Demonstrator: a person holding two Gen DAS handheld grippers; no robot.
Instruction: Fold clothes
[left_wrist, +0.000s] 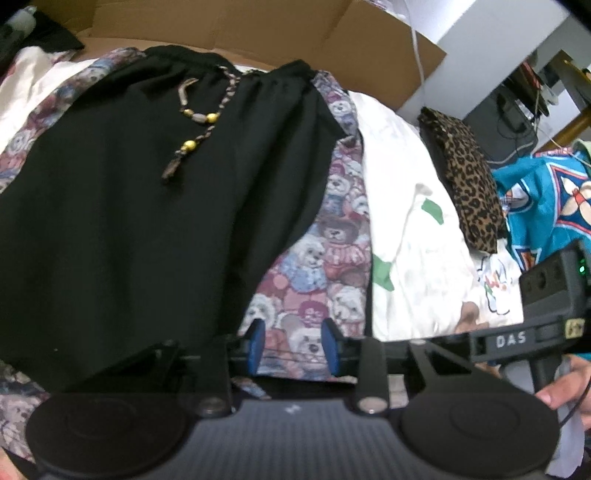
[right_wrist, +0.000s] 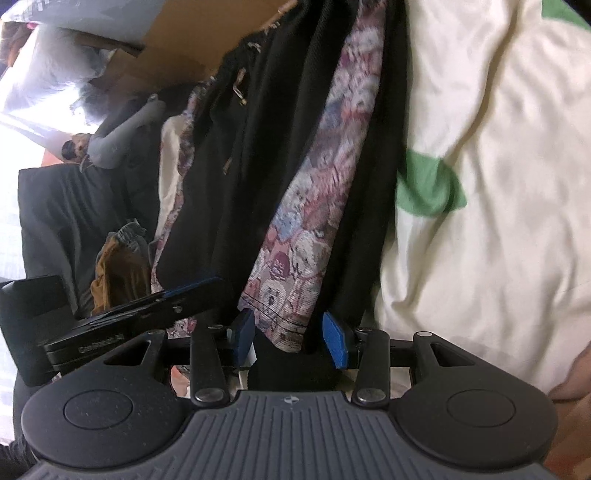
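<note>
Jaws of left gripper (left_wrist: 293, 345) and right gripper (right_wrist: 291, 338) stand spread over teddy-print cloth (left_wrist: 314, 258), pinching nothing.

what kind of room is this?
Likely a lived-in bedroom or spare room: clothes spread on a white sheet over a soft surface, a cardboard box behind, black garment laid out.

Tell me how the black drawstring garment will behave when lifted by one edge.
The black drawstring garment will probably sag and drape limply: it lies in soft folds on the teddy-bear patterned blanket. Its beaded drawstring cord lies loose, so it will likely dangle. It looks thin, so probably light.
</note>
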